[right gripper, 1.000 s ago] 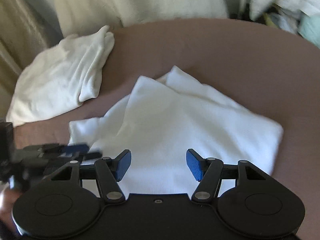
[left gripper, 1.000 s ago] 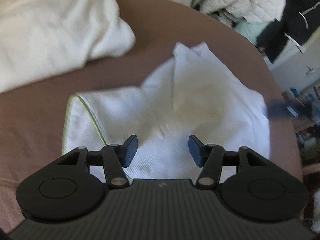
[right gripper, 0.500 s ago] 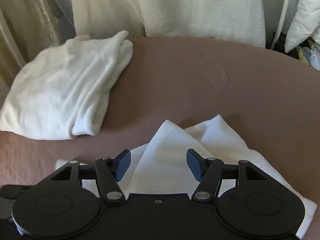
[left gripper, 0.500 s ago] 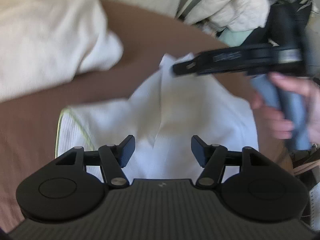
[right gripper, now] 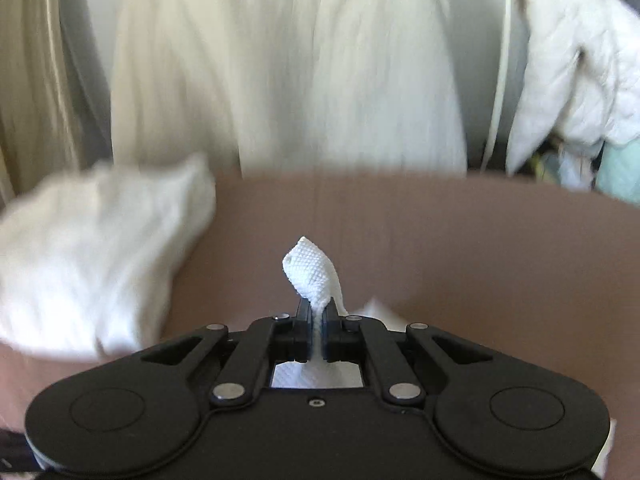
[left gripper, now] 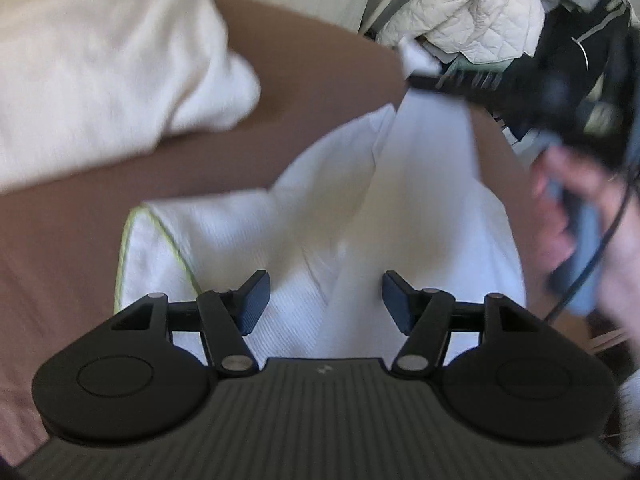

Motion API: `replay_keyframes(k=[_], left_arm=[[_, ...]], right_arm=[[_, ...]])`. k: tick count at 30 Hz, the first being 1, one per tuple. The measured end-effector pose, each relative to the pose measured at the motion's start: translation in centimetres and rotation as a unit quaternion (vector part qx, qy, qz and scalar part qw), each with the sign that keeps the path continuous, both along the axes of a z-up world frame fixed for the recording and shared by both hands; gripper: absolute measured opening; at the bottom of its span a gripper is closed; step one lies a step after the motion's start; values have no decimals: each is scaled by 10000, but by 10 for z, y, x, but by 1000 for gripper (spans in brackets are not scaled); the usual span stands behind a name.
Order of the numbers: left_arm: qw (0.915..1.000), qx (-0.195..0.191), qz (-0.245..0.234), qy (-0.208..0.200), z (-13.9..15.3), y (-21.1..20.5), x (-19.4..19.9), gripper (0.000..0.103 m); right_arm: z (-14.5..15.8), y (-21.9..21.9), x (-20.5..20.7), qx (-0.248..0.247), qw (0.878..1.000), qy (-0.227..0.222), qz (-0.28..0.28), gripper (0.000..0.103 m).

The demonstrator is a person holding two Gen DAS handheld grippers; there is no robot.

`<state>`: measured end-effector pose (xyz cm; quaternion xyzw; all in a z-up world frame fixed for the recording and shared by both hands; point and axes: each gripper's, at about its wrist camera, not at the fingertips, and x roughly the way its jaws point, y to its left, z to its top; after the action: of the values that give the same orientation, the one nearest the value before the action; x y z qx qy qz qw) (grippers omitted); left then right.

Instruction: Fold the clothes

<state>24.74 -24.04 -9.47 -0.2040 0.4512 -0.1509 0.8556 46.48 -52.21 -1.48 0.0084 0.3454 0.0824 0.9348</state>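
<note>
My left gripper [left gripper: 325, 300] hangs over the near part of the white waffle-weave cloth [left gripper: 320, 232], its blue-padded jaws spread wide and gripping nothing. The cloth lies rumpled on the brown table [left gripper: 80, 208], and I will place everything else from it. Along its near left edge runs a thin yellow-green trim [left gripper: 176, 246], just beyond my left finger. A crease climbs away from me up the middle of the cloth, and the far corner is pulled up off the table into a peak. There my right gripper [right gripper: 316, 322] has its jaws pressed together on that corner, pinching the fabric so that a small tuft of the weave [right gripper: 311, 272] sticks out past the fingertips, and more cloth shows behind them through the gap in the frame. In the left wrist view that gripper is a dark blurred bar at the cloth's far right, with my right hand [left gripper: 588, 216] wrapped around its grey-blue handle to the cloth's right. Beyond the cloth and to its left, apart from it, a cream towel [left gripper: 100, 68] sits heaped on the table. Farthest back, past the table's far edge, pale fabric [right gripper: 288, 64] hangs down, and off to the right is a quilted white garment [left gripper: 468, 12] among darker clothes.
</note>
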Motion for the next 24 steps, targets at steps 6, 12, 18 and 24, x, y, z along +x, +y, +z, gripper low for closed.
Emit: replay_keyframes(k=[6,12,18,24], left_arm=[[9954,923,-139,216,-1,-11,-5,62],[9904,1340,140,320,0,-1,-9,58],[9933,1074,184,384,2,4,-12,58],[9965,656,64,507,-2,4,-12,60]], right_arm=[[9,2,16,93,9996,238,-96,14],[21,-32,9,769,9949,-134,-642,70],[23,-115,-19,592,9876,190,-1440,70],[-17,-169,-98,949,9749,791,-1850,73]])
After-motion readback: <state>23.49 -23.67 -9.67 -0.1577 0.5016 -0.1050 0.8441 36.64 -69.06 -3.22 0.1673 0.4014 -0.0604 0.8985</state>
